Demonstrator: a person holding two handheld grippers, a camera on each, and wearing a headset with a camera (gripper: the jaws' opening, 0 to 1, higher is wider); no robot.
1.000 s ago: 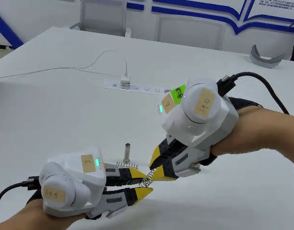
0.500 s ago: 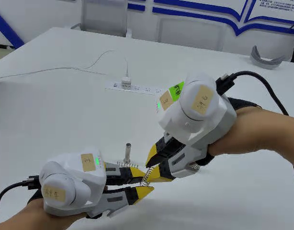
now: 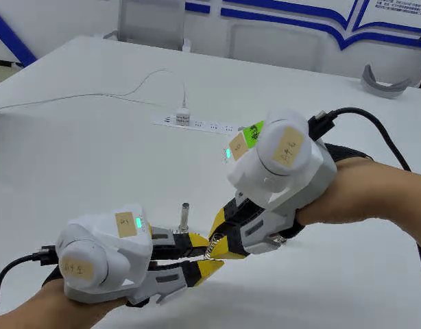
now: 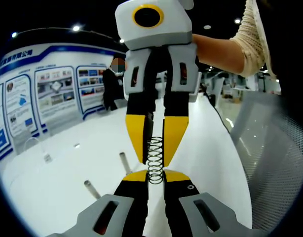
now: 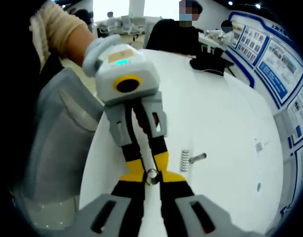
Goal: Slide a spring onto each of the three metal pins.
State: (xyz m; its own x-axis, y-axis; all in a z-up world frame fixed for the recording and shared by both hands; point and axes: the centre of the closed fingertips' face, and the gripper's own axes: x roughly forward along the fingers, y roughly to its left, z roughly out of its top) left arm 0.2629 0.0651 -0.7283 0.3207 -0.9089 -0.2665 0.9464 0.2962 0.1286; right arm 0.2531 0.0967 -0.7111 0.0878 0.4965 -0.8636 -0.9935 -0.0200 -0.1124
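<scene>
A small steel spring (image 3: 210, 248) (image 4: 155, 165) hangs between the two grippers just above the white table (image 3: 94, 157). My left gripper (image 3: 205, 253) (image 4: 155, 177) is shut on its near end. My right gripper (image 3: 216, 243) (image 4: 156, 159) comes in from the opposite side, its yellow fingers closed on the spring's other part. The right gripper view looks down the spring (image 5: 151, 175) end-on, between the right gripper (image 5: 151, 177) and the left gripper (image 5: 149, 165). One upright metal pin (image 3: 184, 216) (image 4: 124, 162) (image 5: 198, 158) stands just behind the grippers, a second pin (image 4: 91, 189) nearer. A loose spring (image 5: 184, 160) lies beside the pin.
A white power strip (image 3: 203, 125) with a plug and a thin cable (image 3: 94, 97) lies at the table's middle back. A grey curved band (image 3: 385, 83) rests at the far right. Chairs stand behind the table, and people sit far off in the right gripper view.
The right gripper has edged slightly left and down, nearer the left gripper. The spring stays held between the two. The head camera has shifted a little.
</scene>
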